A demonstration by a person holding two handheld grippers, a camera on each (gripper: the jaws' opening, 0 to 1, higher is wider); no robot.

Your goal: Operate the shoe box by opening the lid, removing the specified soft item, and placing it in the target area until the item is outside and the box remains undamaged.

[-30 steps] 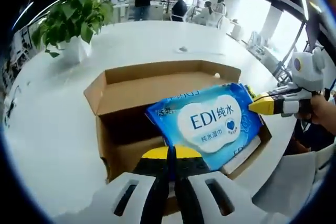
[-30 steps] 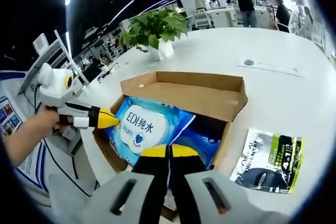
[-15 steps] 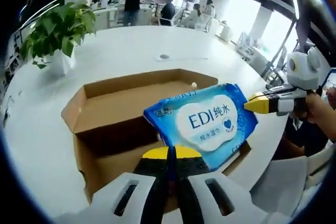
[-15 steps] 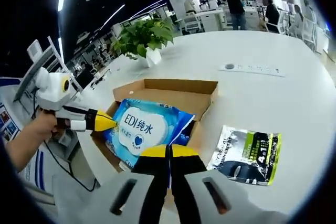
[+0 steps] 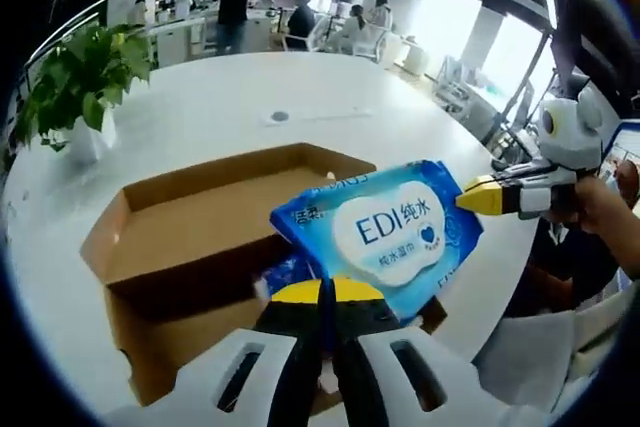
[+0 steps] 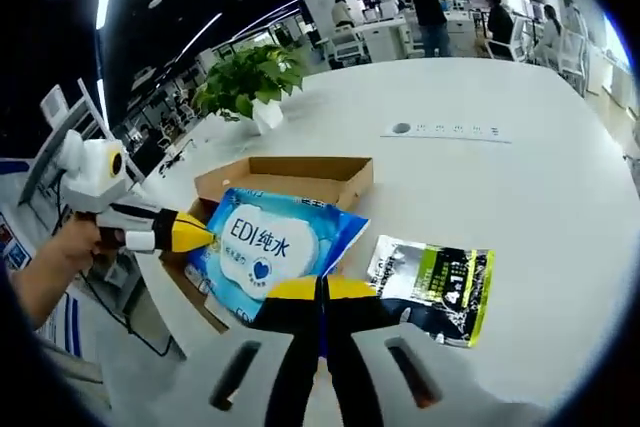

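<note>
A blue wet-wipe pack [image 5: 385, 232] marked EDI hangs above the open cardboard shoe box [image 5: 190, 237]. In the left gripper view my left gripper [image 5: 325, 292] is shut on the pack's near edge, and my right gripper [image 5: 475, 197] comes in from the right, its yellow tip shut on the pack's right corner. In the right gripper view the pack [image 6: 265, 247] sits over the near end of the box [image 6: 290, 175]. There my right gripper [image 6: 322, 287] pinches its near edge and my left gripper [image 6: 195, 234] pinches its left edge. Another blue item [image 5: 285, 269] lies inside the box.
A black and green packet [image 6: 435, 282] lies on the white table right of the box. A potted plant [image 6: 245, 82] stands beyond the box, and a power strip [image 6: 445, 130] lies farther back. People stand and sit at desks in the background.
Both grippers have raised the pack; the box now sits lower and farther from it in both views. The black and green packet has come closer to the right gripper's jaws.
</note>
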